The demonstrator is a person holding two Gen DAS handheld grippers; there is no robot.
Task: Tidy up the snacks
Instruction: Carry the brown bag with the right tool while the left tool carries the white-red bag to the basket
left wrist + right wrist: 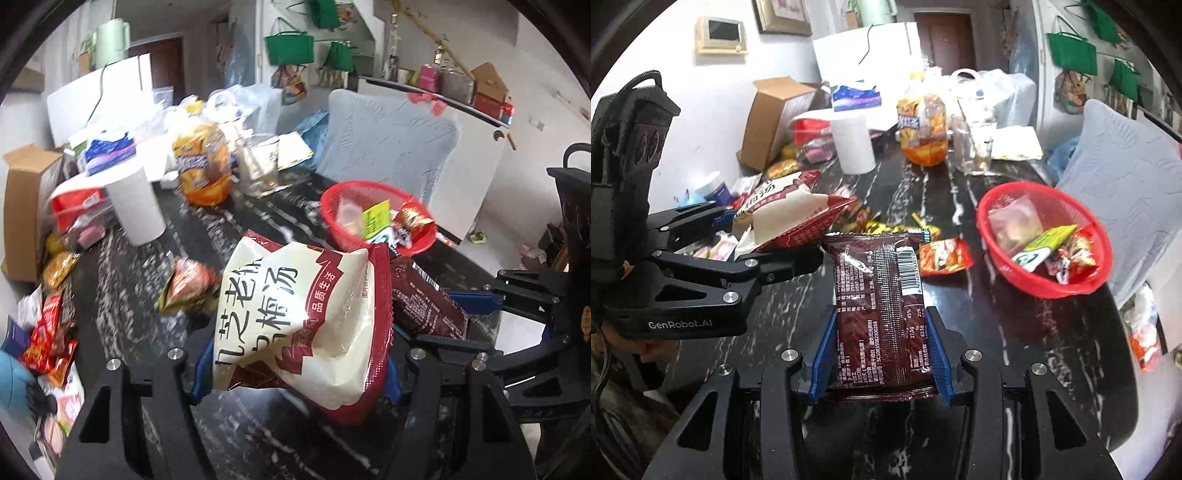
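My left gripper (295, 365) is shut on a white and red snack bag (299, 317) held above the dark marble table (122, 280); it also shows in the right wrist view (786, 218). My right gripper (879, 354) is shut on a dark brown snack packet (879, 306), also seen in the left wrist view (424, 299). A red basket (1067, 288) with several snack packets stands on the table to the right; it shows in the left wrist view too (332, 206). Loose snack packets (942, 256) lie on the table between the grippers and the basket.
A white paper roll (853, 144), an orange snack bag (923, 129), a glass (971, 147), a cardboard box (775, 118) and more packets (48, 332) crowd the far and left table. A chair with a pale cover (1126, 177) stands behind the basket.
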